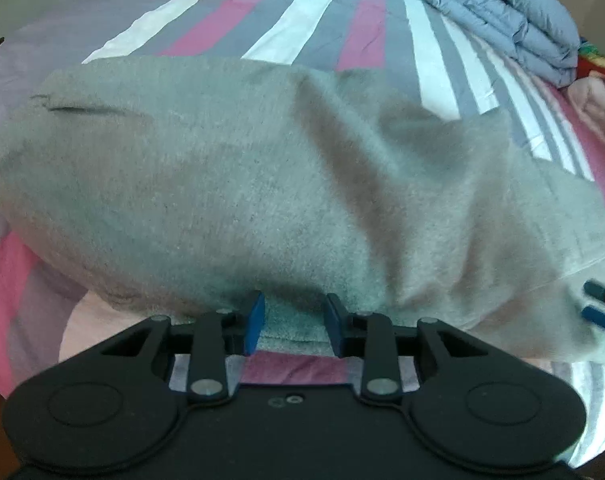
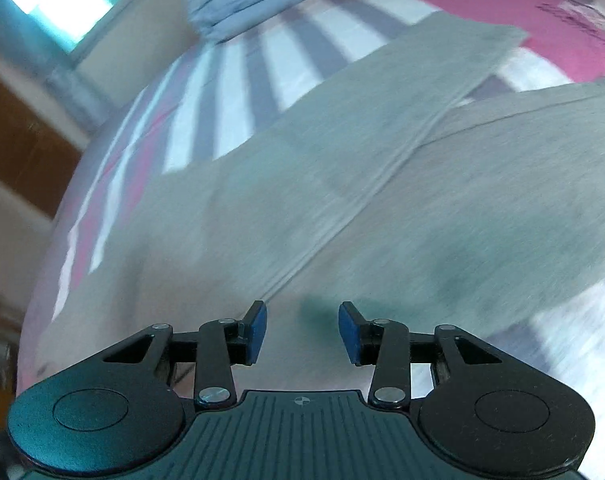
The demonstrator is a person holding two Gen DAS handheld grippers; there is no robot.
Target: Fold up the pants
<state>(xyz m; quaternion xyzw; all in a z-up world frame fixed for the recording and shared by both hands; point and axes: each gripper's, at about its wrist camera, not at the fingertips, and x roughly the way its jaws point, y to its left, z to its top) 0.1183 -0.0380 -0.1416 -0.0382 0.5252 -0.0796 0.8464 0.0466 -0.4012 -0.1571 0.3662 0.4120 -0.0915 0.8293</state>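
The pants [image 1: 230, 184] ahead of the left gripper [image 1: 294, 326] are soft grey knit cloth, matt and slightly fuzzy, with a stitched seam running up from the right gripper [image 2: 302, 330]. Under them the sheet [image 1: 322, 12] is smooth, thin striped cloth with fine creases. Far right of the left gripper, the quilt [image 1: 502, 20] is puffy stitched fabric. Both grippers are matt black plastic with blue rubbery pads [image 2: 257, 332] and shiny metal rivets.

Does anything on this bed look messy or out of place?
Nothing is damaged or spilled. The gray pants lie rumpled on the striped sheet, with a raised crease through the middle, and their two legs splay apart instead of lying stacked. The blue quilt sits neatly folded.
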